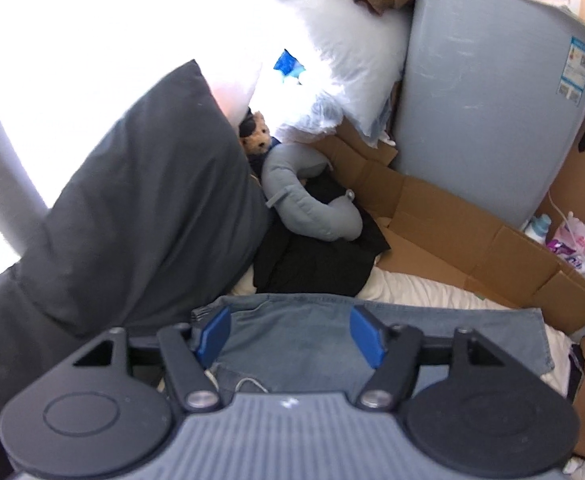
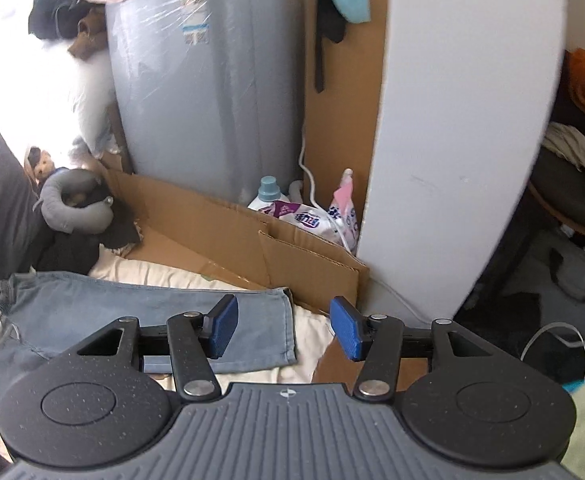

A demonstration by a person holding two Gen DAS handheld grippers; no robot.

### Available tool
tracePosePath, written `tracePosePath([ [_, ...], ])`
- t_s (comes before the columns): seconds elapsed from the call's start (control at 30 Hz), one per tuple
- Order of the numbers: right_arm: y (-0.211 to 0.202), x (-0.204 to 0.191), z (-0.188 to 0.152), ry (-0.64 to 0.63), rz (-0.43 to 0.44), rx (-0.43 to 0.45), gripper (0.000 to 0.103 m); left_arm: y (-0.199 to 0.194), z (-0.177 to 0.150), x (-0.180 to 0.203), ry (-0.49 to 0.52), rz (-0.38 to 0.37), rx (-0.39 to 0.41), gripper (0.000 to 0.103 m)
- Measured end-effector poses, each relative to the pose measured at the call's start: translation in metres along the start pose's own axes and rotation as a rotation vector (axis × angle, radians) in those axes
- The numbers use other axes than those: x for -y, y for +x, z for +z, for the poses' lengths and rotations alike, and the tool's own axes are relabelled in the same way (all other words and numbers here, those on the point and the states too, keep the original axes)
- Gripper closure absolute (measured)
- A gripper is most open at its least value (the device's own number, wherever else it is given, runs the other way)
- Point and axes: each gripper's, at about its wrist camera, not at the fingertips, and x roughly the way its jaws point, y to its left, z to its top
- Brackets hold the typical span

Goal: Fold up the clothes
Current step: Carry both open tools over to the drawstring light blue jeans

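Note:
Light blue jeans (image 1: 292, 344) lie flat on a cream sheet (image 1: 412, 284), waistband toward the dark pillow. In the right wrist view the jeans (image 2: 140, 312) stretch leftward, their leg hem ending near the left blue pad. My left gripper (image 1: 290, 336) hovers over the denim with its blue pads apart and nothing pinched between them. My right gripper (image 2: 284, 330) stands open too, above the hem end and the bare sheet (image 2: 312, 336), holding nothing.
A dark grey pillow (image 1: 144, 208) leans at the left. A grey neck pillow (image 1: 304, 200) and a black garment (image 1: 312, 268) lie behind the jeans. Flattened cardboard (image 1: 452, 232), a grey washing machine (image 2: 212, 92), detergent bottles (image 2: 268, 196) and a white panel (image 2: 452, 140) bound the far and right sides.

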Motion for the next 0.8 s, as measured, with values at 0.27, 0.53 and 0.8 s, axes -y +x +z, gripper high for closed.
tracePosePath([
  [0.27, -0.074, -0.005, -0.019, -0.008, -0.028, 0.070, 0.033, -0.049, -0.013, -0.034, -0.039, -0.073, 0.129, 0.019],
  [0.53, -0.133, -0.026, -0.059, 0.005, -0.104, 0.119, 0.026, -0.058, -0.027, -0.058, 0.028, -0.125, 0.147, 0.013],
  [0.8, -0.165, -0.032, -0.102, 0.100, -0.081, 0.150, 0.022, -0.064, -0.059, -0.086, 0.033, -0.103, 0.150, 0.012],
])
